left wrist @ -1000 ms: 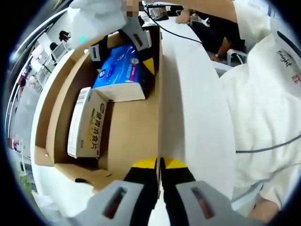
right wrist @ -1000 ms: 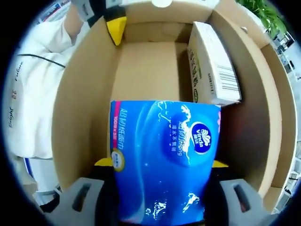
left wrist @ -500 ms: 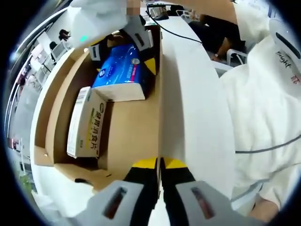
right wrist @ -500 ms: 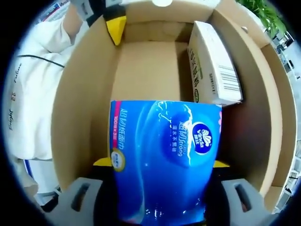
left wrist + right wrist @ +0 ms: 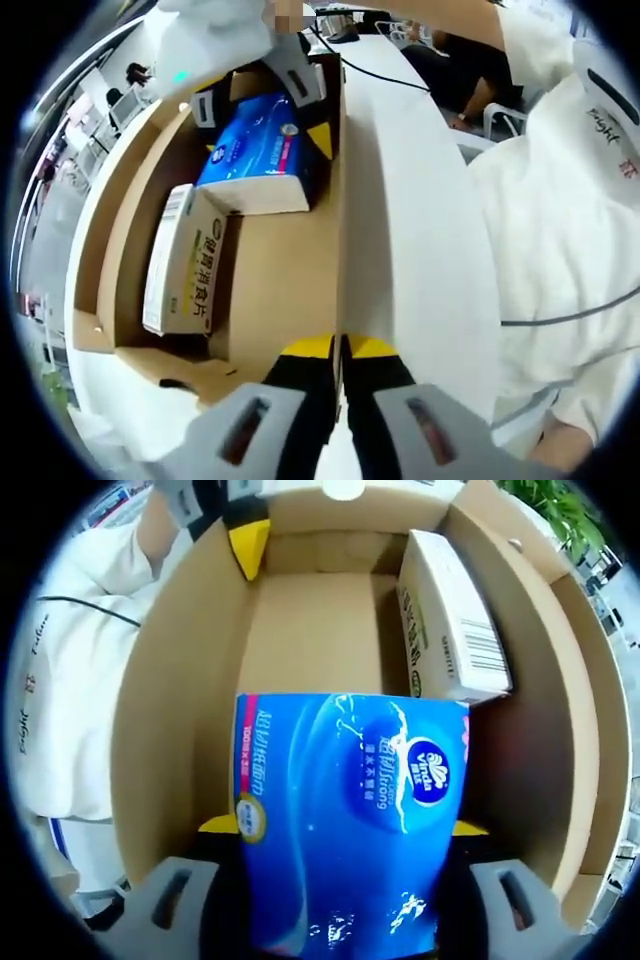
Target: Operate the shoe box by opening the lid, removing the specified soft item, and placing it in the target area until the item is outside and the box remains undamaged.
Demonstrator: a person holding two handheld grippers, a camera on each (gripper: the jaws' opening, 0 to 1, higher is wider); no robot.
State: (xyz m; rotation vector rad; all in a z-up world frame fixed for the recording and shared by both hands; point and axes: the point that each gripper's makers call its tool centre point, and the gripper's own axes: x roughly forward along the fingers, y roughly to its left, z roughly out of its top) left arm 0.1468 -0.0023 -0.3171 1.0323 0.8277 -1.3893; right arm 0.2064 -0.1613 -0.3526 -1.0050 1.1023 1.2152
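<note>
An open cardboard shoe box point(image 5: 285, 270) lies on a white table. Inside it is a soft blue tissue pack point(image 5: 250, 140), and my right gripper point(image 5: 262, 120) is shut on its sides. In the right gripper view the pack point(image 5: 350, 810) sits between the yellow-tipped jaws of my right gripper point(image 5: 342, 827), above the box floor point(image 5: 310, 630). My left gripper point(image 5: 340, 350) is shut on the top edge of the box's side wall. It appears in the right gripper view as a yellow tip of the left gripper point(image 5: 248, 540) on that wall.
A white and yellow carton point(image 5: 185, 260) lies along the opposite wall of the box, also seen as the carton point(image 5: 450, 620). The white tabletop point(image 5: 410, 220) runs beside the box. A person in white clothing point(image 5: 570, 230) stands close. A green plant point(image 5: 565, 510) stands beyond the box.
Hardly anything differs. My right gripper keeps its hold on the blue pack and has shifted only slightly. My left gripper stays on the box wall.
</note>
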